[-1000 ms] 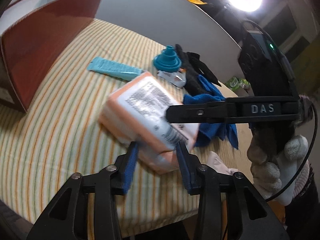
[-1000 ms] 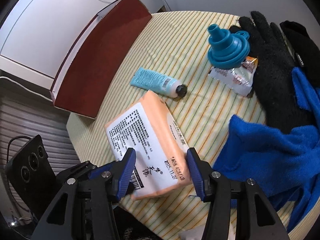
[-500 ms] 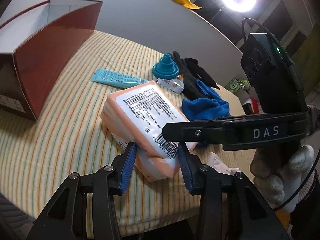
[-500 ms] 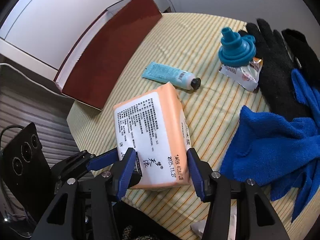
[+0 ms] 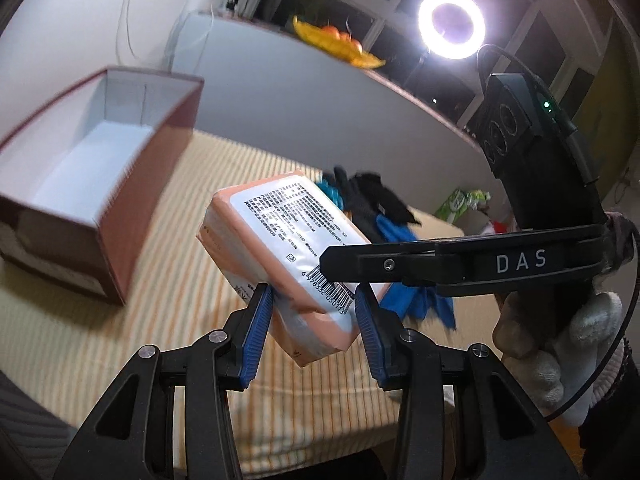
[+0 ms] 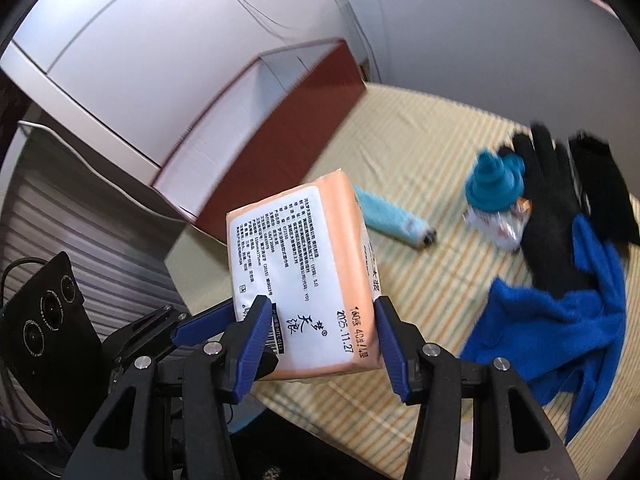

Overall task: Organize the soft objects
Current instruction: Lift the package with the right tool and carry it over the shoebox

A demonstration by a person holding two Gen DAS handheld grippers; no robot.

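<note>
An orange tissue pack [image 5: 288, 248] with a white printed label is held in the air above the striped table by both grippers. My left gripper [image 5: 314, 332] is shut on its near end. My right gripper [image 6: 318, 340] is shut on the same pack [image 6: 304, 264] from the other side, and its finger [image 5: 400, 264] crosses the left wrist view. An open brown box [image 5: 120, 184] with a white inside stands to the left; in the right wrist view the box [image 6: 288, 116] is beyond the pack. A blue cloth [image 6: 560, 320] and black gloves [image 6: 560, 208] lie on the table.
A teal funnel [image 6: 494, 184] sits on a snack packet [image 6: 500, 224], with a light blue tube [image 6: 392, 220] beside them. The table [image 5: 100, 344] has a yellow striped cloth. A ring light [image 5: 452, 24] shines behind. The gloved hand [image 5: 560, 344] holds the right gripper.
Both grippers have lifted the tissue pack off the table and carried it up and toward the brown box. The box's open inside now shows.
</note>
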